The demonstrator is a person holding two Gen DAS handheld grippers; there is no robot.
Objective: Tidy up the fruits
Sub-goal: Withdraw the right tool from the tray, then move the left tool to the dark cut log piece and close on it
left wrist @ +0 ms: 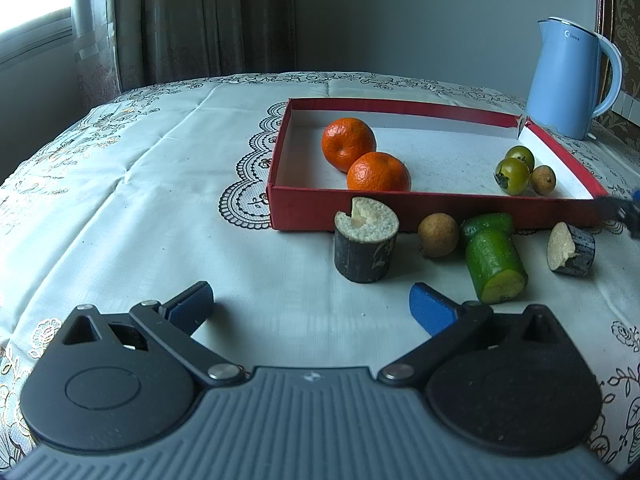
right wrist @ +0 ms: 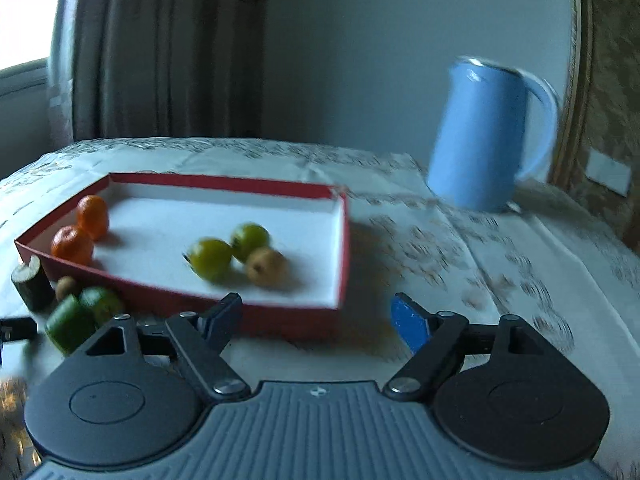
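A red box (left wrist: 280,160) with a white inside holds two oranges (left wrist: 349,143) at its left. At its right lie two small green fruits (left wrist: 513,175) and a brown one (left wrist: 543,179). On the cloth in front of it stand a dark cane stub (left wrist: 366,248), a brown round fruit (left wrist: 438,235), a green cut piece (left wrist: 494,268) and another dark stub (left wrist: 570,250). My left gripper (left wrist: 312,304) is open over bare cloth, short of these pieces. My right gripper (right wrist: 320,316) is open and empty at the near right corner of the red box (right wrist: 344,248); this view is blurred.
A light blue kettle (left wrist: 570,80) stands at the back right of the table, also seen as the kettle (right wrist: 488,136) in the right wrist view. A lace-patterned tablecloth (left wrist: 140,200) covers the table. Curtains and a window are behind on the left.
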